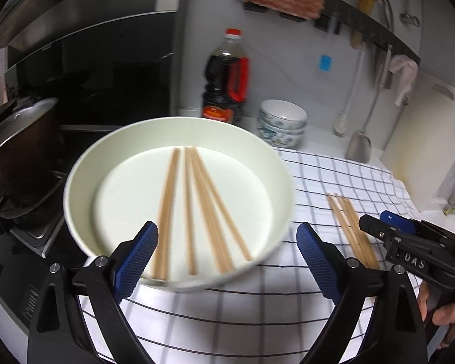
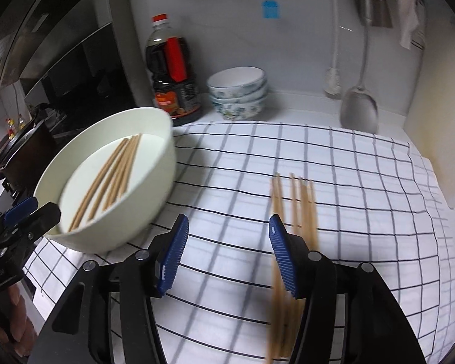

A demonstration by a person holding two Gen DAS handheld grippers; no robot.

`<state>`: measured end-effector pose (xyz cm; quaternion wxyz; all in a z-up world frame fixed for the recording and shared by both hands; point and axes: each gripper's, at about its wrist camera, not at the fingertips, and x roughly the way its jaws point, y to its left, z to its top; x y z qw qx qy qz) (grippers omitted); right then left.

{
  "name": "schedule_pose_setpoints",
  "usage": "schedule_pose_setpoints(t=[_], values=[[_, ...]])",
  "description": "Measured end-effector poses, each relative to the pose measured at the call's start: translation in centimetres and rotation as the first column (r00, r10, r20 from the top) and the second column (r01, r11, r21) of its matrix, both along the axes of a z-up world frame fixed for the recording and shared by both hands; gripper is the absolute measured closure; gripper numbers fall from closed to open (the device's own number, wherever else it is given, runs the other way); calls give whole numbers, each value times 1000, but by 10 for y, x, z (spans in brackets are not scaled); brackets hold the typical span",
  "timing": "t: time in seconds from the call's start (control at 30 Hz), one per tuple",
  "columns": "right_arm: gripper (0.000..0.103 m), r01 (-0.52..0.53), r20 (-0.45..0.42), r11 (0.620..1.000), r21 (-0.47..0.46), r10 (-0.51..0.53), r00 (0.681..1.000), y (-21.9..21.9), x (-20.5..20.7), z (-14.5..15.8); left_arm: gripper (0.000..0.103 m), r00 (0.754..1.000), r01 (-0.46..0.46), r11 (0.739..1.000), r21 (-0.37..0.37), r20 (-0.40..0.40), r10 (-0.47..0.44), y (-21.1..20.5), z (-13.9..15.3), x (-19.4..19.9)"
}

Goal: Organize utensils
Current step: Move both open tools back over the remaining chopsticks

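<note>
A wide white bowl point(image 1: 68, 188) point(image 2: 154, 182) sits on the left edge of a checked cloth point(image 1: 333, 176) point(image 2: 364, 182). Several wooden chopsticks point(image 1: 197, 200) point(image 2: 112, 179) lie inside it. My left gripper point(image 1: 227, 230) hovers over the bowl's near rim, open wide, with nothing pressed by its pads. Several more chopsticks point(image 1: 348, 227) point(image 2: 303, 200) lie side by side on the cloth to the right. My right gripper point(image 2: 229, 223) is open just left of them; its right finger overlaps them in the picture and the gap between the pads holds only cloth.
A dark sauce bottle point(image 1: 226, 82) point(image 2: 174, 72) and stacked patterned bowls point(image 1: 282, 123) point(image 2: 238, 91) stand against the back wall. A metal spatula point(image 1: 359, 145) point(image 2: 359, 109) hangs at the right. A lidded pot point(image 1: 18, 151) sits on the stove to the left.
</note>
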<state>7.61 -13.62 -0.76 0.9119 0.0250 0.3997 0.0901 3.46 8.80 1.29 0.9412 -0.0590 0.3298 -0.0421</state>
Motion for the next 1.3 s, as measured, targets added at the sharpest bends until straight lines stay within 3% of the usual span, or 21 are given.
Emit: schedule_pose_setpoints(t=[0.3, 0.63, 1.3], values=[[47, 85, -36, 996, -35, -86, 996, -59, -2, -17, 9, 995, 92, 996, 12, -29, -92, -63, -11, 2], [46, 91, -105, 995, -40, -95, 990, -85, 4, -44, 8, 988, 137, 990, 38, -83, -134, -111, -36, 8], [46, 53, -165, 992, -116, -72, 984, -83, 8, -71, 8, 982, 139, 988, 60, -135, -130, -128, -59, 23]])
